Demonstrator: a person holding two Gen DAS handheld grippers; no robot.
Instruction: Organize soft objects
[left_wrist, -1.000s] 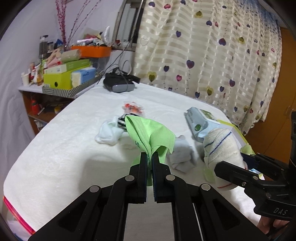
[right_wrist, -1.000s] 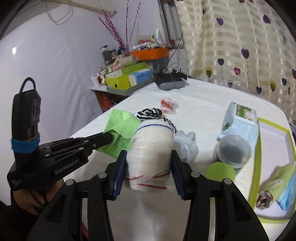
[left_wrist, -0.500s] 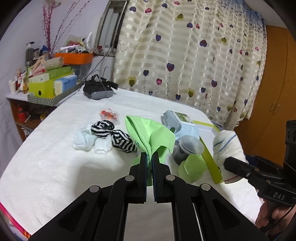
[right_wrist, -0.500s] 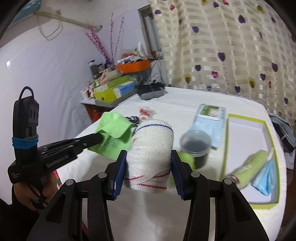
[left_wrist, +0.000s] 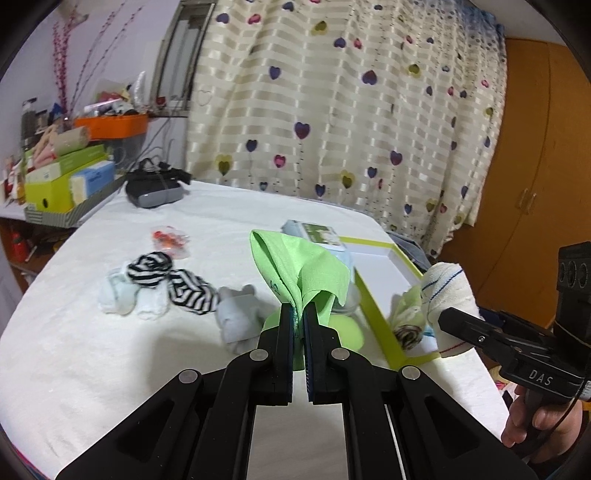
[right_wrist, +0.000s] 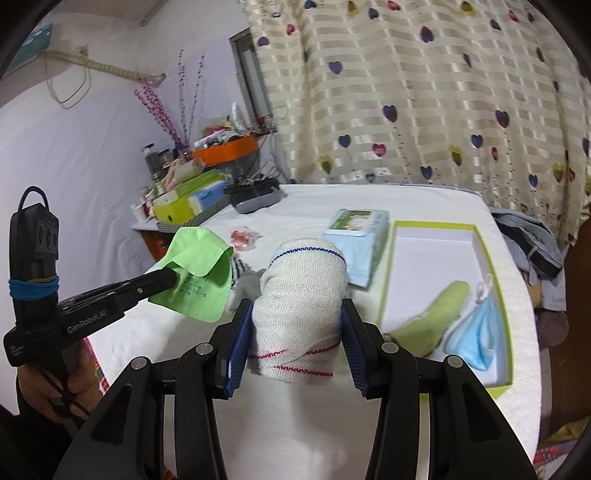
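My left gripper (left_wrist: 298, 314) is shut on a green cloth (left_wrist: 301, 267) held above the white table; the cloth also shows in the right wrist view (right_wrist: 197, 264). My right gripper (right_wrist: 297, 314) is shut on a white rolled bandage (right_wrist: 301, 291) with blue and red stitching, at the near end of a green-rimmed white box (right_wrist: 391, 266). In the left wrist view the bandage (left_wrist: 445, 291) hangs over that box's (left_wrist: 373, 306) near end. The box holds a green rolled cloth (right_wrist: 432, 319) and a blue face mask (right_wrist: 476, 332).
Striped socks (left_wrist: 170, 278), white socks (left_wrist: 127, 297) and a grey sock (left_wrist: 238, 314) lie on the table. A wet-wipe pack (right_wrist: 356, 230), a candy bag (left_wrist: 170, 238), a black headset (left_wrist: 155, 186) and stacked boxes (left_wrist: 62, 177) stand farther back. A green cup (left_wrist: 343, 330) is under the cloth.
Both grippers have moved right toward the box, each keeping its grip. The bandage now hangs over the box's near end.
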